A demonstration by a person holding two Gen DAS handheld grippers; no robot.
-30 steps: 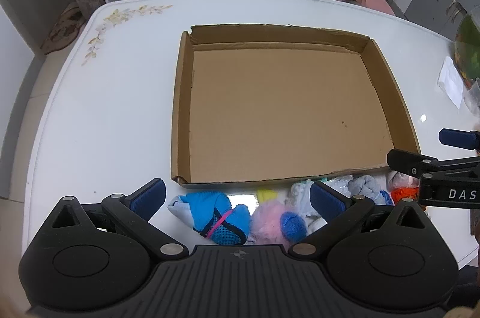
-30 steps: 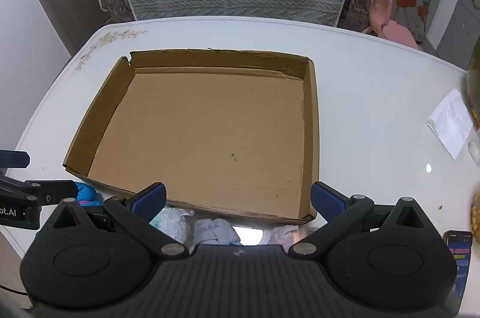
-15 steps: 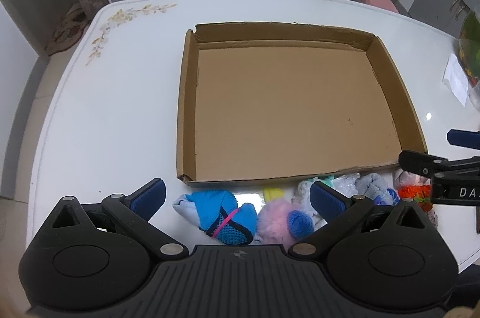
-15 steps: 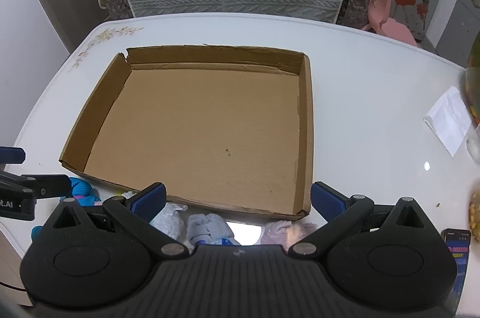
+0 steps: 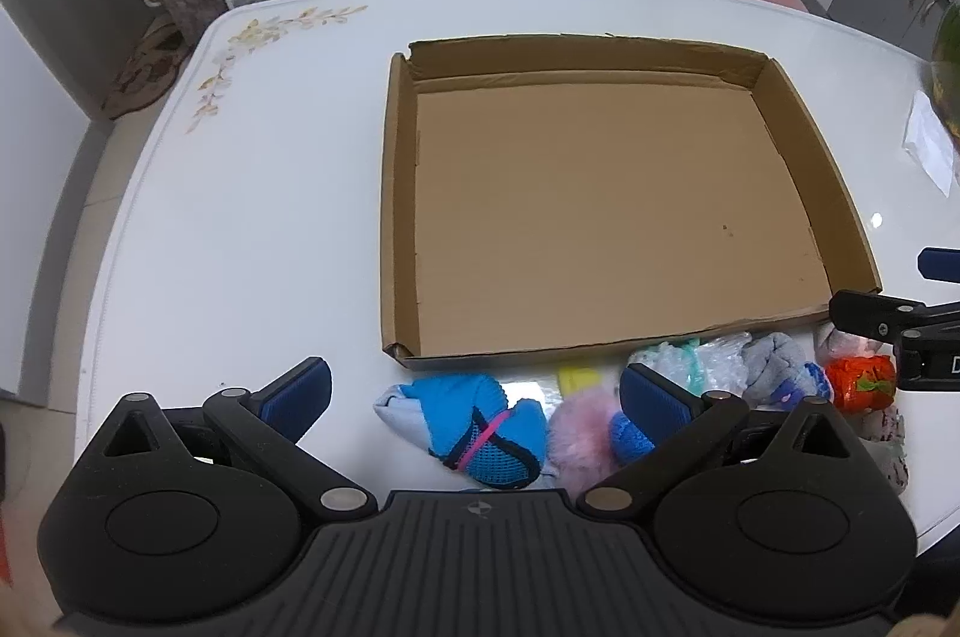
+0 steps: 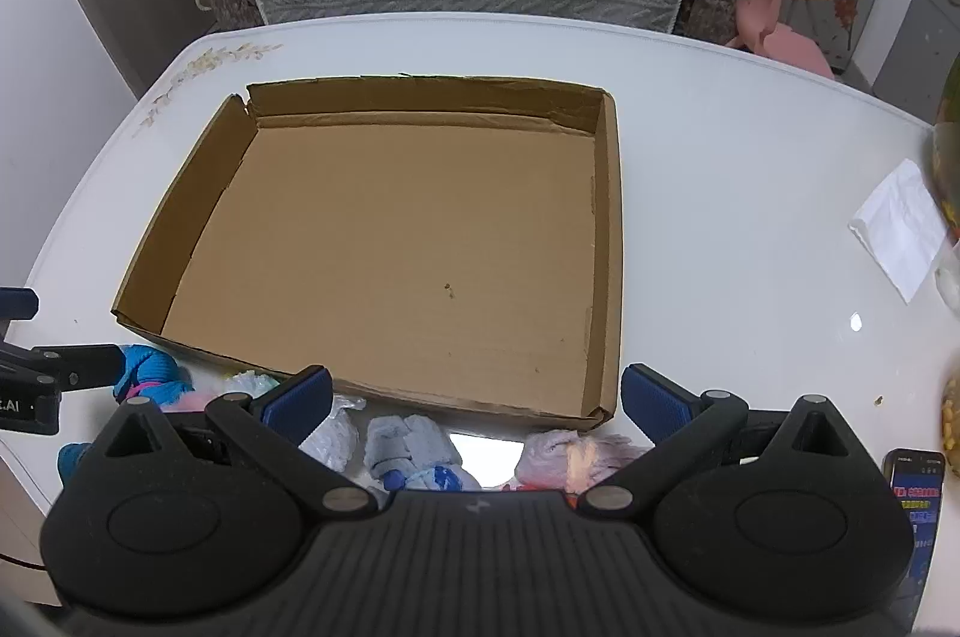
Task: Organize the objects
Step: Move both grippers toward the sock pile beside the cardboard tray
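Progress: I judge nothing sorted yet | cardboard tray (image 5: 600,217) on the worktop (image 5: 240,217) holds nothing | rolled socks (image 5: 474,427) and other soft bundles lie along its near edge | left tool (image 5: 474,397) and right tool (image 6: 477,400) spread wide, holding nothing.

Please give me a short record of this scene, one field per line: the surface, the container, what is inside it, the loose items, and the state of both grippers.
surface: white table
container: shallow cardboard box, open top
box contents: nothing visible inside
loose items: row of small soft bundles along the box's near wall, on the table, including a blue sock bundle, a pink fluffy one, a grey one, an orange one
left gripper: open, holding nothing
right gripper: open, holding nothing
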